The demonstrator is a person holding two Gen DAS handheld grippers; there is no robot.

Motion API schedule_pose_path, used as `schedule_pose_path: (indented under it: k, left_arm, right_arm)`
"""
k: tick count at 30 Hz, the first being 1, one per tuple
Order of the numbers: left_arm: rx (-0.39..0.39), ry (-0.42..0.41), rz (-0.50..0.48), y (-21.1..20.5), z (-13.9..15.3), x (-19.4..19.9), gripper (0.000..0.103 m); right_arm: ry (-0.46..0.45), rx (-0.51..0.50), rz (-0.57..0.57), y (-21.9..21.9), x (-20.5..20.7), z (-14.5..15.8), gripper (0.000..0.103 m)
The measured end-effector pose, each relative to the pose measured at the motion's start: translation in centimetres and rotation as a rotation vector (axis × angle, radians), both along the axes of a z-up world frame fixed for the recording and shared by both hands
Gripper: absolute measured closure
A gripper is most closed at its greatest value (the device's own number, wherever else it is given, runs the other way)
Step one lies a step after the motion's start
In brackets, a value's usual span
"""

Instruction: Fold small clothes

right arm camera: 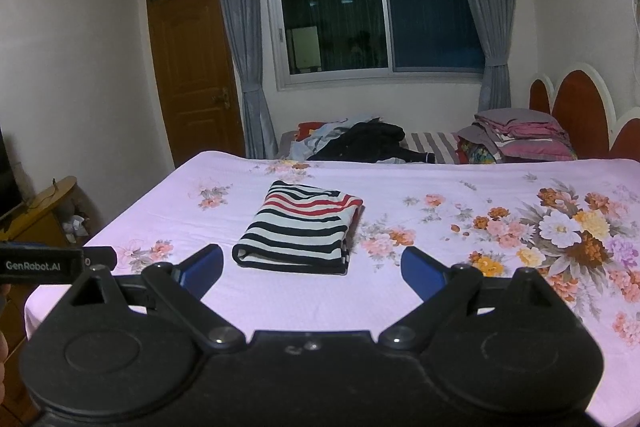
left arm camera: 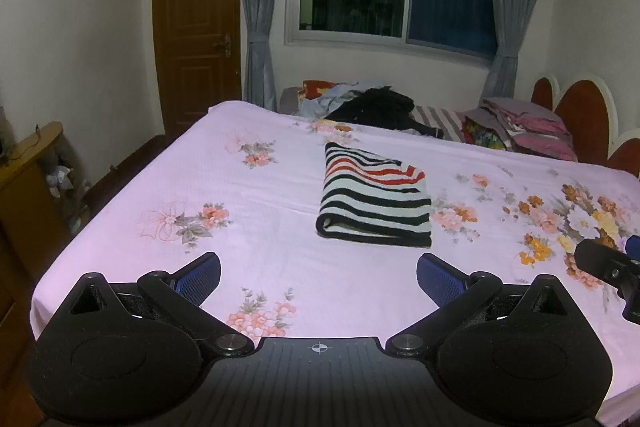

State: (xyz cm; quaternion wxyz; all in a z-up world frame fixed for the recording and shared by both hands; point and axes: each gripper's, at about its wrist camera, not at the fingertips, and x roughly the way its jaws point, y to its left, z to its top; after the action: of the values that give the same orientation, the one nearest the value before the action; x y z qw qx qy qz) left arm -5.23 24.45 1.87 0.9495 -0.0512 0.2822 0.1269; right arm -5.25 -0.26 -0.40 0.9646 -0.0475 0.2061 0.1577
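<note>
A small striped garment [left arm camera: 374, 203], black, white and red, lies folded into a neat rectangle on the pink floral bed sheet [left arm camera: 240, 187]; it also shows in the right wrist view [right arm camera: 300, 227]. My left gripper [left arm camera: 318, 277] is open and empty, held above the sheet short of the garment. My right gripper [right arm camera: 312, 269] is open and empty, just short of the garment's near edge. The right gripper's body shows at the right edge of the left wrist view [left arm camera: 612, 263], and the left gripper's body at the left edge of the right wrist view [right arm camera: 44, 263].
A heap of loose clothes [left arm camera: 368, 103] and folded bedding [left arm camera: 520, 127] lie at the bed's far side. A red headboard [left arm camera: 580, 111] stands at the right. A wooden cabinet [left arm camera: 28, 179] and a door [left arm camera: 196, 27] are at the left, beyond the bed's edge.
</note>
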Motion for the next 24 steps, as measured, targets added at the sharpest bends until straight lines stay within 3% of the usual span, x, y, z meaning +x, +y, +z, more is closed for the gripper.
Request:
schedule_pose_path:
  k: [14,18,24]
  left_arm:
    - [0.002,0.025,-0.015,0.4,-0.4,1.0,0.000]
    - [-0.028,0.032,-0.040,0.7,-0.6,1.5,0.000]
    - [0.002,0.032,-0.047,0.4,-1.3,3.4,0.000]
  right_arm:
    - [0.011,0.001,-0.004,0.3,0.3,-0.1,0.007]
    - [0.019,0.003,-0.009,0.2,0.9,-0.2,0.007]
    - [0.040,0.013,-0.031,-0.3,2.3,-1.0,0.007]
